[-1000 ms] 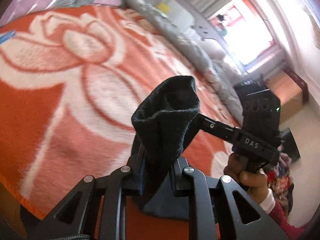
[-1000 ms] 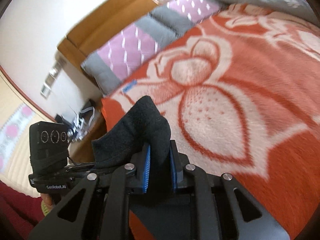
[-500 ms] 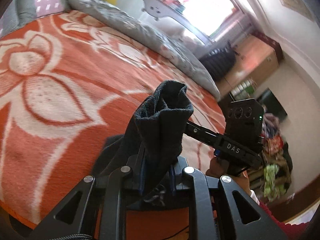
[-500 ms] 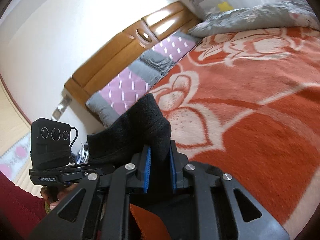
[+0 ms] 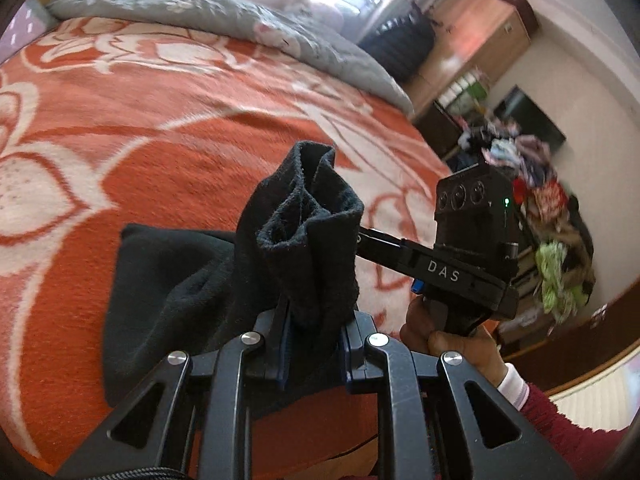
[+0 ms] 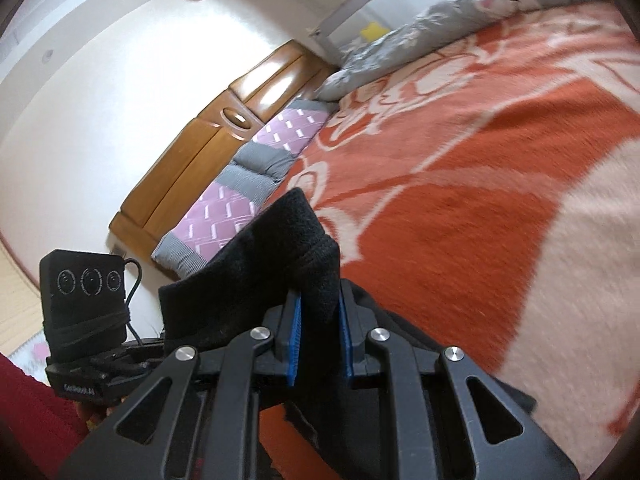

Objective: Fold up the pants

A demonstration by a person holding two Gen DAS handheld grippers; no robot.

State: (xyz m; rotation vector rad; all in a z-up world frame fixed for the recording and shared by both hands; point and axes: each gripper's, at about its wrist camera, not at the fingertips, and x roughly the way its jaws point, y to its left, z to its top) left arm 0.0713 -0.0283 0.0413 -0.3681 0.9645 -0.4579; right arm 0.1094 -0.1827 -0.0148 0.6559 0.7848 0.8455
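Both grippers pinch bunched black fleece pants (image 5: 308,236): left gripper (image 5: 314,344) and right gripper (image 6: 318,336) each clamp a thick fold. Cloth trails, probably touching, onto the orange-and-cream flowered blanket (image 5: 180,120). Right hand (image 5: 448,334) grips its handle.

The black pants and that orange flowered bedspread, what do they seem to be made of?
The black pants look like soft fleece or brushed knit: a matt, fuzzy nap with lint specks and thick, rounded folds. The orange bedspread looks like a plush woven blanket, probably synthetic or wool: short, furry pile with the cream flowers worked into it. The fibre of either cannot be told for sure.
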